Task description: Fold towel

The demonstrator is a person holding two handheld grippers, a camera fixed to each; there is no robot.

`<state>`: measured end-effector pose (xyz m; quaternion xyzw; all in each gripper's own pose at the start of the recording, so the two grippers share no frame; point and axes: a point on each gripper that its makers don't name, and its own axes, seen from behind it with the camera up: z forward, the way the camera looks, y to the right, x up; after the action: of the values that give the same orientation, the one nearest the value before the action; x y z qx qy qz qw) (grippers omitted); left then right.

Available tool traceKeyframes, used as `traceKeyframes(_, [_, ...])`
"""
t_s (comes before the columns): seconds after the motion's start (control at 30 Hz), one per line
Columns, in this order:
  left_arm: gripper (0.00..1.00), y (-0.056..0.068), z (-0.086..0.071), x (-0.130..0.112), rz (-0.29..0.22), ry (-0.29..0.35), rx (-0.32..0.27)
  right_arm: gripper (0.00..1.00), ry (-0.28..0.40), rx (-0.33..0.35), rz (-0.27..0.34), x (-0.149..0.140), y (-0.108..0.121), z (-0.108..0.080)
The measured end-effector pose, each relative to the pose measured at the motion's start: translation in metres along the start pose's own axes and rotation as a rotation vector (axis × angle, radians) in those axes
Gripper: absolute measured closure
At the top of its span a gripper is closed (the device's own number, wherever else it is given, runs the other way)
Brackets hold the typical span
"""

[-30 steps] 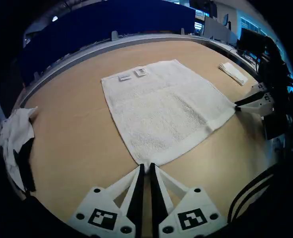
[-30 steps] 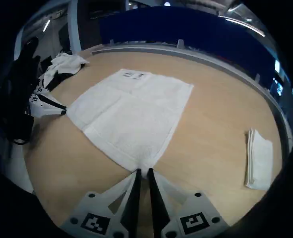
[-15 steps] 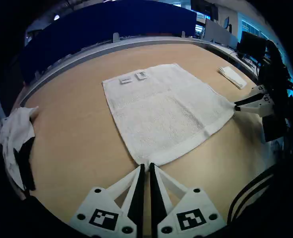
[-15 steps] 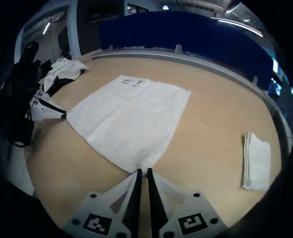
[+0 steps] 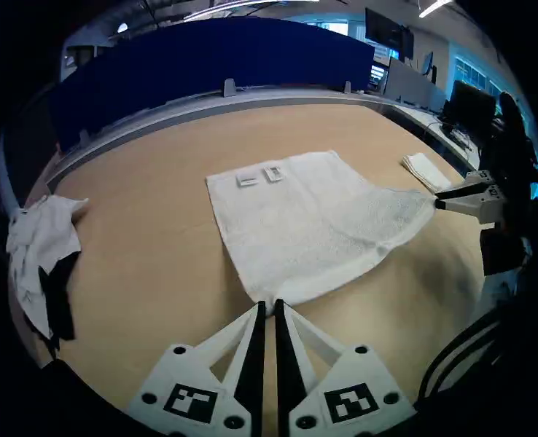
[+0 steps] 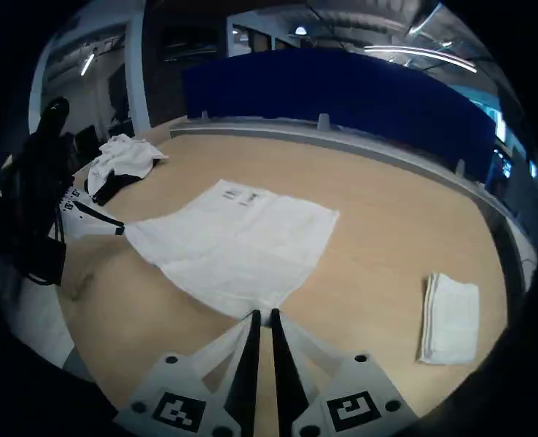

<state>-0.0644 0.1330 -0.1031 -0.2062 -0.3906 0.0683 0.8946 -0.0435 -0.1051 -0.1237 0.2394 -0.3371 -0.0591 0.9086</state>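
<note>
- Lifted in the last second — the near edge of the towel [image 5: 313, 218], up off the table [image 5: 145, 240] on the side away from the blue partition [image 5: 196, 65], with a soft shadow beneath; lying flat a moment ago.
- Viewed from higher than before as well: more of the partition in sight, and a smaller-looking towel.
- No change at the far edge with its two labels [image 5: 260, 176]: flat on the table, on the side nearest the partition.
- Judged as the opening of the first fold — pick-up done, carry toward the partition not yet made.
- Probably calls for moving both corners together, to land square on the labelled edge.
- Clamped on one near corner with the left gripper [image 5: 269, 309]: fingers nearly together, with cloth pinched between them.
- Likewise with the right gripper [image 6: 263, 317]: closed on the other near corner, with cloth drawn up into the fingertips.
- Spread out from both grippers toward the partition, sagging a little between the two held corners and resting on the table from the middle onward.
- Well apart from the towel, and no closer to the partition: a folded cloth [image 6: 450, 317] off one side, a crumpled pile [image 5: 39, 240] off the other.
</note>
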Motion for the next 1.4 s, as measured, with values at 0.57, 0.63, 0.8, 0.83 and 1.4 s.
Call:
traceKeyframes(0.57, [0.91, 0.019, -0.050, 0.016, -0.082, 0.010, 0.007, 0.89, 0.044, 0.006, 0.017, 0.030, -0.008, -0.044])
traceKeyframes(0.63, [0.91, 0.019, -0.049, 0.017, -0.087, 0.012, 0.007, 0.89, 0.043, 0.010, 0.019, 0.030, -0.008, -0.043])
traceKeyframes(0.8, [0.91, 0.016, -0.042, 0.025, -0.099, 0.019, 0.006, 0.89, 0.044, 0.005, 0.018, 0.034, -0.002, -0.040])
traceKeyframes(0.83, [0.91, 0.014, -0.039, 0.026, -0.098, 0.020, 0.008, 0.89, 0.045, 0.002, 0.017, 0.036, 0.000, -0.037])
traceKeyframes(1.4, [0.91, -0.025, 0.022, 0.071, -0.088, 0.040, 0.039, 0.89, 0.029, -0.027, 0.002, 0.064, 0.041, 0.030])
